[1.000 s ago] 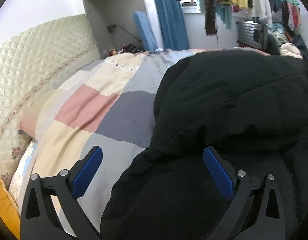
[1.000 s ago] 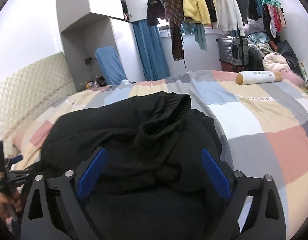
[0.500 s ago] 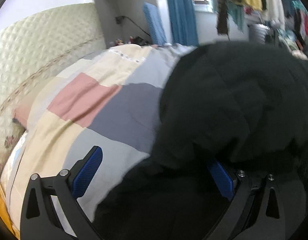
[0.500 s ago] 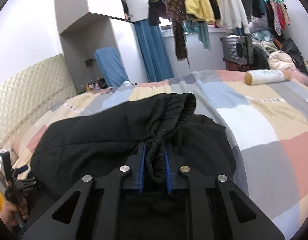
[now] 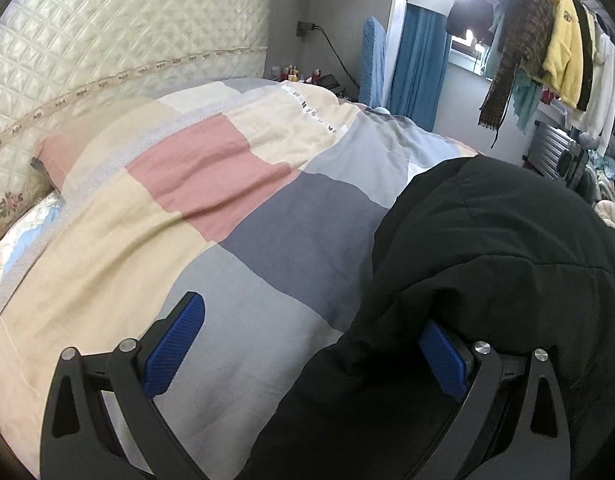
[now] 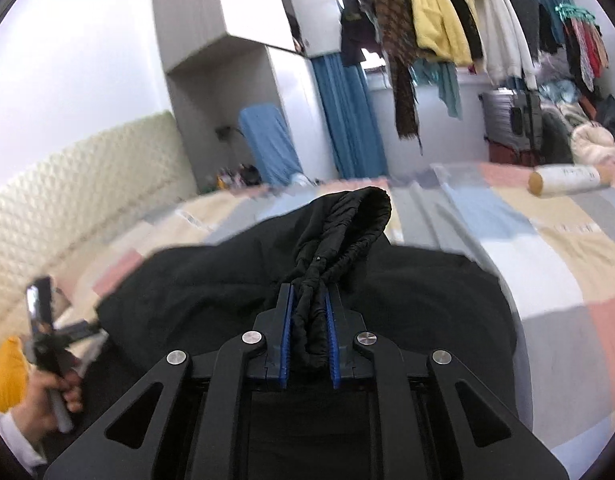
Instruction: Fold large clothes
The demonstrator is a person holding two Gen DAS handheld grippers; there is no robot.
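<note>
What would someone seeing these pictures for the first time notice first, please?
A bulky black jacket sprawls across the patchwork quilt. The right claw is shut on its gathered elastic hem, while the left claw is open at the jacket's edge. Hanging clothes crowd the far wall.

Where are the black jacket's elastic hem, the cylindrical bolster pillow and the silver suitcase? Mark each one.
elastic hem [image 6: 339, 232]: right wrist view, gathered band above the closed fingers.
cylindrical bolster pillow [image 6: 567, 178]: right wrist view, middle of its white side.
silver suitcase [image 6: 501, 118]: right wrist view, ribbed front.
</note>
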